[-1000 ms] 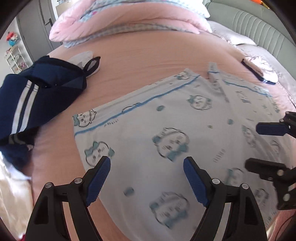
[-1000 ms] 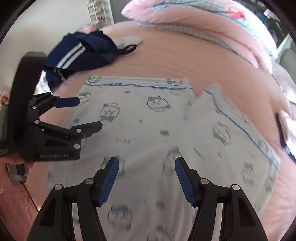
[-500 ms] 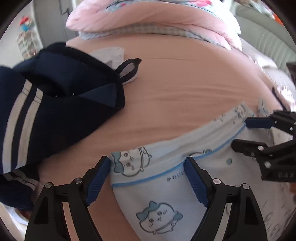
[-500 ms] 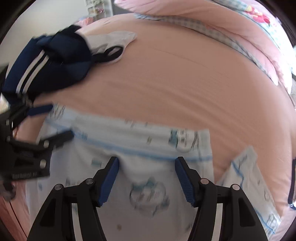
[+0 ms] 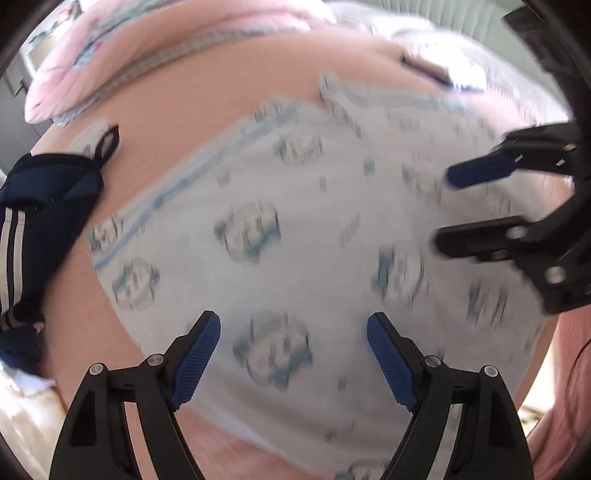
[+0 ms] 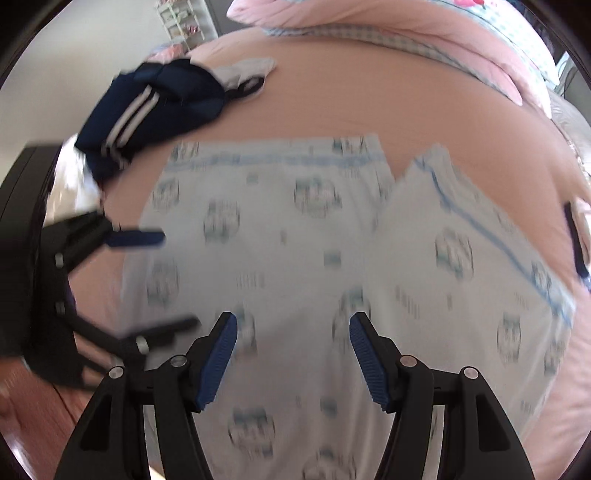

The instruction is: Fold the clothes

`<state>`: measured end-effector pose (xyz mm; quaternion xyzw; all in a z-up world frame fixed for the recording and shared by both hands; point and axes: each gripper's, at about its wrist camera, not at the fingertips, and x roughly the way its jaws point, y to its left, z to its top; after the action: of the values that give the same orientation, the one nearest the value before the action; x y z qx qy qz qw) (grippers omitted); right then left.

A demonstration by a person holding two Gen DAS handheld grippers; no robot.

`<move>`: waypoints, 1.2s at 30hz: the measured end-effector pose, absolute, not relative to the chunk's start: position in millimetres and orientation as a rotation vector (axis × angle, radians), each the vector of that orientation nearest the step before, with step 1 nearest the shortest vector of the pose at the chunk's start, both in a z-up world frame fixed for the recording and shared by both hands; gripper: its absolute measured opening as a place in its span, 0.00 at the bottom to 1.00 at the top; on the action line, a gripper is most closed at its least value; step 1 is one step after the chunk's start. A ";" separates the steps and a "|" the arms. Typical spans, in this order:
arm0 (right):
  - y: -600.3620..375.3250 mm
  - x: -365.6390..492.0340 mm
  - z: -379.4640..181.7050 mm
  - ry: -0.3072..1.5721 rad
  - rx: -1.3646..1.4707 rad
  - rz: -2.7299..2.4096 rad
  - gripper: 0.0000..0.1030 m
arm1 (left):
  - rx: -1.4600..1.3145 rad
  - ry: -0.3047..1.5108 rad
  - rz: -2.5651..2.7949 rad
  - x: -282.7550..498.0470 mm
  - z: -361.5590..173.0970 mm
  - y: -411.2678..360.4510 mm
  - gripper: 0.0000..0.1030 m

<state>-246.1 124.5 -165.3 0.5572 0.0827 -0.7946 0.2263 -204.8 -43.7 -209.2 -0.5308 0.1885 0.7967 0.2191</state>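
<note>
A pale blue pair of printed pyjama shorts lies spread flat on the pink bed; it also shows in the right wrist view, with its two legs pointing away. My left gripper is open and empty, hovering above the shorts' near left part. My right gripper is open and empty above the near middle of the shorts. Each gripper shows in the other's view: the right gripper and the left gripper. Both views are motion-blurred.
A crumpled navy garment with white stripes lies left of the shorts, also in the right wrist view, with a white piece beside it. A pink duvet is piled at the far end. A dark object lies at right.
Both grippers have pulled back from the shorts' far hem toward the near side and risen; more of the shorts shows now. Both stay open and empty.
</note>
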 end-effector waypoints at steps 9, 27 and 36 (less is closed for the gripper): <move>164.0 -159.4 -175.8 0.360 1.592 -2.181 0.61 | -1.725 0.449 2.276 -155.8 -200.4 -105.7 0.86; 263.9 -121.1 -186.4 0.100 1.722 -2.372 0.61 | -1.713 0.422 2.260 -116.3 -204.7 -38.5 0.86; 309.3 -145.3 -167.0 -0.223 1.621 -2.493 0.61 | -1.469 0.288 2.321 -139.7 -173.5 33.3 0.86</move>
<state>-145.3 309.3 -167.0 0.5419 -0.0744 -0.8334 0.0796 -139.7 33.3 -173.5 -0.5223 0.1023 0.8253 0.1889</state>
